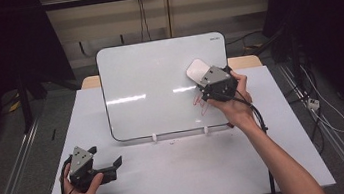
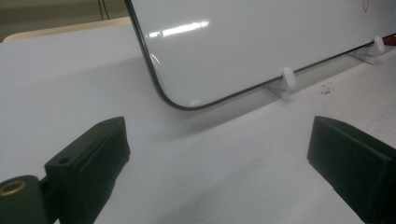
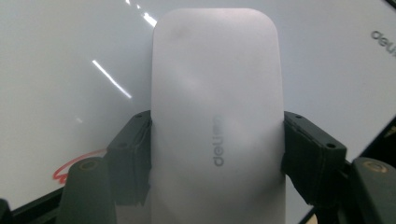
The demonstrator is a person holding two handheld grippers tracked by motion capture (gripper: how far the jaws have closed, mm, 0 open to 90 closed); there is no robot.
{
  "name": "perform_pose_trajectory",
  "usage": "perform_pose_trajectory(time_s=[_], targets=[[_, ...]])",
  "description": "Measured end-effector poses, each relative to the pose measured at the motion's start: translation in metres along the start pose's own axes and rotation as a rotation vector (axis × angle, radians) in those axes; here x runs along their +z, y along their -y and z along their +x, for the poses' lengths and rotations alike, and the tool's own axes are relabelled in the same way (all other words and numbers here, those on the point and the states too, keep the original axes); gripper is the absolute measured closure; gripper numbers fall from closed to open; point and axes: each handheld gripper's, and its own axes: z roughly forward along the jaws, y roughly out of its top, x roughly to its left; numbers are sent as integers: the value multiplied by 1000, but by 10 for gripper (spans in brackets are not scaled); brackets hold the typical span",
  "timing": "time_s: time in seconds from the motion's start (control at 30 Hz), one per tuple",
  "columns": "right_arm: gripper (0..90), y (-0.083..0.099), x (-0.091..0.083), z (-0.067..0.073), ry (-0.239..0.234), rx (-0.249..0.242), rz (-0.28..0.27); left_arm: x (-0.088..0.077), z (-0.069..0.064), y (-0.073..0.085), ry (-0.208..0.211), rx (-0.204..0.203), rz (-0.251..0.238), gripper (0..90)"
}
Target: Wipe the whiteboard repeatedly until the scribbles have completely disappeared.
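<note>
A whiteboard (image 1: 158,86) leans upright on two small white feet (image 1: 155,137) at the back of the white table (image 1: 185,171). Red marker lines (image 1: 201,104) show on its lower right part. My right gripper (image 1: 205,80) is shut on a white eraser (image 1: 197,69), which is held against the board just above the red marks. In the right gripper view both jaws press on the sides of the white eraser (image 3: 217,121), and a bit of red line (image 3: 70,168) shows at lower left. My left gripper (image 1: 104,162) rests open near the table's front left corner, with nothing between its jaws.
The left gripper view looks past its wide jaws at the whiteboard's lower corner (image 2: 177,100) and one white foot (image 2: 287,79). Metal rails (image 1: 12,163) run along the floor on both sides of the table. Cables (image 1: 323,112) lie on the floor at right.
</note>
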Motion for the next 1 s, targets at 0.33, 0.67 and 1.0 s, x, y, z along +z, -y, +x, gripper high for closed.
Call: perform_pose_trajectory(time_s=[0.33, 0.67, 1.0], targets=[[315, -6, 1, -13, 37, 36, 16, 0, 0, 0, -1, 4, 4, 53], [315, -3, 0, -4, 49, 7, 12, 1, -1, 0, 8, -5, 3, 54], [315, 3, -2, 11, 23, -34, 15, 1, -1, 1, 7, -6, 3, 54]])
